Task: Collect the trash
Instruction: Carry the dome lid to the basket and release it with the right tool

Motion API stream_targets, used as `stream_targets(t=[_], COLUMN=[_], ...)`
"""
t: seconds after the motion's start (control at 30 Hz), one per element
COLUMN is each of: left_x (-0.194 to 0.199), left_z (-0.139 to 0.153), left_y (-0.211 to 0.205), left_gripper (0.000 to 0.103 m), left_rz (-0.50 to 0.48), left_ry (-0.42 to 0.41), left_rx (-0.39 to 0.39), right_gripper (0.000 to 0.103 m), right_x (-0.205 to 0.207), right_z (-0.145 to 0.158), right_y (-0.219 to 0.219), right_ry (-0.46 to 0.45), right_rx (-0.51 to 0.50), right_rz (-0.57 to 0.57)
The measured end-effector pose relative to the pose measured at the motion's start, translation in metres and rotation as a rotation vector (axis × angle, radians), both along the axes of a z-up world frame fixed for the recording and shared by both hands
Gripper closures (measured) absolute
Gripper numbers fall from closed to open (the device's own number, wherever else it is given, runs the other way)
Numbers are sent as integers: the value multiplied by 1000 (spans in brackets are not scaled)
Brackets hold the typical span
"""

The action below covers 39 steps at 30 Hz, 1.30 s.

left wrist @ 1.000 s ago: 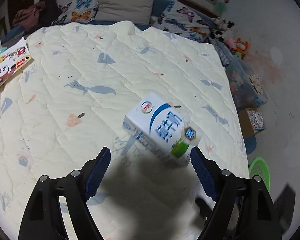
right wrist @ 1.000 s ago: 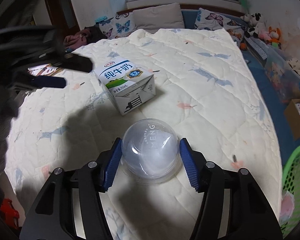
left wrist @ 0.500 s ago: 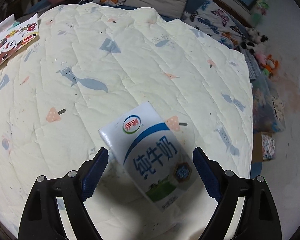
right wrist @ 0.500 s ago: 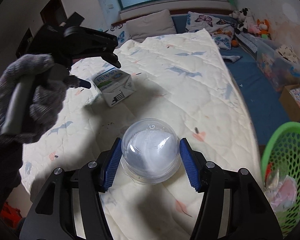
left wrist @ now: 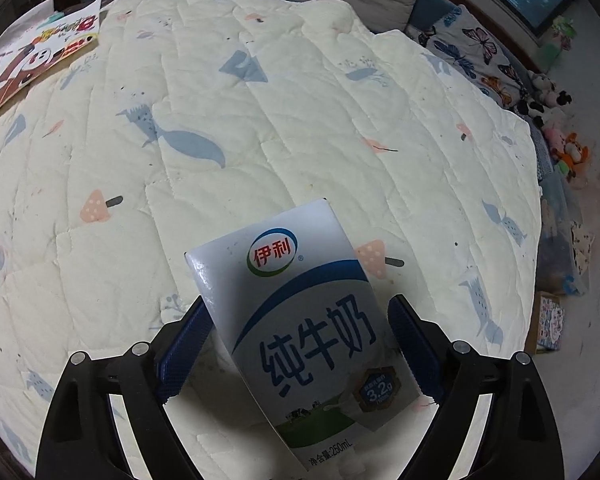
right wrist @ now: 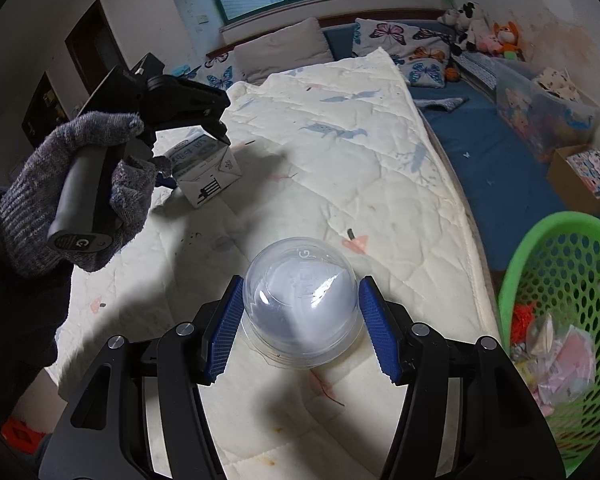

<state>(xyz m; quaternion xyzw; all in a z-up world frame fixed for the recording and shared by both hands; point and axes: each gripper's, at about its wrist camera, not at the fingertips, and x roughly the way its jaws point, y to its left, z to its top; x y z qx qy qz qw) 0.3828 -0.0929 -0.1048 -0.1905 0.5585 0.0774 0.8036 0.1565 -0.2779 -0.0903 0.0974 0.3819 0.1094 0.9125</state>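
Here my left tongs [left wrist: 300,344], jaws just widening, straddle the milk carton [left wrist: 300,328] on the near quilt [left wrist: 260,128], not yet squeezing; I should centre before closing. My right tongs [right wrist: 300,328] pinch a clear lid [right wrist: 300,300].

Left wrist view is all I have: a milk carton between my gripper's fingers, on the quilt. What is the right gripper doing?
Observer: The right gripper is closed on a clear plastic dome.
Operator: Is there a bin anywhere near?
Observer: Yes, a green basket stands beside the bed, to that gripper's right, with wrappers already in it.
Operator: And my left gripper, seen from outside?
Observer: A gloved hand holds the left gripper angled down over the milk carton. Its jaws have just been opening, with the carton between them but not clamped.
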Motion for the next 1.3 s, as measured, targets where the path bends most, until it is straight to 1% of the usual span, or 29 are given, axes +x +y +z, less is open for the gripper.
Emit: stream_targets(t=[0.07, 0.13, 0.23, 0.43, 0.67, 0.83, 0.97, 1.17, 1.3], left_x=[-2, -5, -11, -35, -69, -96, -116, -139, -153], left_z=[1, 4, 12, 30, 49, 67, 79, 87, 89], left_y=[0, 1, -1, -12, -31, -63, -89, -134, -162], left_gripper=[20, 26, 31, 34, 34, 34, 34, 34, 34], left_rz=[-22, -46, -119, -277, -432, -558, -637, -746, -818], left_ry=[-10, -24, -43, -98, -134, -175, -198, -214, -228], left_rx=[1, -5, -18, -19, -67, -93, -112, -127, -123], right_gripper=[44, 44, 44, 44, 44, 44, 44, 44, 44], right_x=[-2, -4, -10, -25, -47, -69, -89, -113, -123], right_z=[0, 1, 3, 8, 16, 21, 25, 29, 24], right_y=[-2, -5, -10, -21, -43, -74, -102, -144, -167], right_ry=[-2, -4, -9, -17, -27, -29, -29, -22, -7], right_rx=[1, 3, 6, 21, 31, 46, 25, -18, -23], right_rz=[-10, -20, -38, -80, -162, -257, -343, -459, -521])
